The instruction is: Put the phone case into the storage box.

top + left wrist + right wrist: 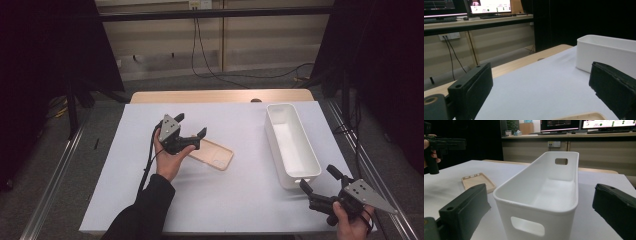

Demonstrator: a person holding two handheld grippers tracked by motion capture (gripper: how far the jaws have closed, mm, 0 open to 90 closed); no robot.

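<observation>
Though half hidden by the wide-open left gripper [190, 125], phone case [216, 156] flat; right gripper [320, 179] likewise agape.

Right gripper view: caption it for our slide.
Open right gripper faces an empty white bin; tan phone case beyond.

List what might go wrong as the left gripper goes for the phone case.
The phone case lies flat on the table, so the open left gripper may slide it rather than grip it. The right gripper, open at the white bin's near end, might nudge the bin.
</observation>
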